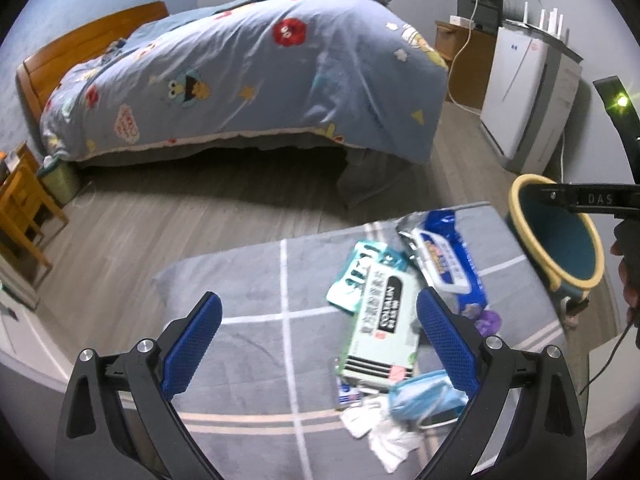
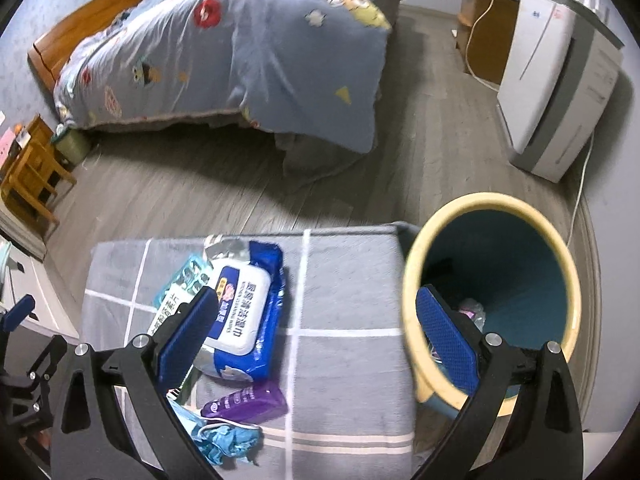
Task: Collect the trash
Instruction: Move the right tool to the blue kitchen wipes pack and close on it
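Trash lies heaped on a grey checked blanket (image 1: 248,300): a pale green box (image 1: 384,332), a teal packet (image 1: 354,276), a blue wipes pack (image 2: 244,312), a purple packet (image 2: 248,400), a blue face mask (image 1: 424,398) and white tissue (image 1: 380,428). My left gripper (image 1: 320,340) is open above the blanket, its right pad over the green box. Beside the blanket stands a teal bin with a yellow rim (image 2: 410,280), some waste in its bottom. The right gripper (image 2: 320,332) is open and empty, one pad over the heap, the other over the bin's mouth.
A bed with a blue patterned duvet (image 1: 260,72) fills the back. A white appliance (image 2: 560,92) and a wooden cabinet (image 2: 484,24) stand at the right wall, with cables on the floor. Wooden furniture (image 1: 24,208) and a small green bin (image 1: 62,182) sit at the left.
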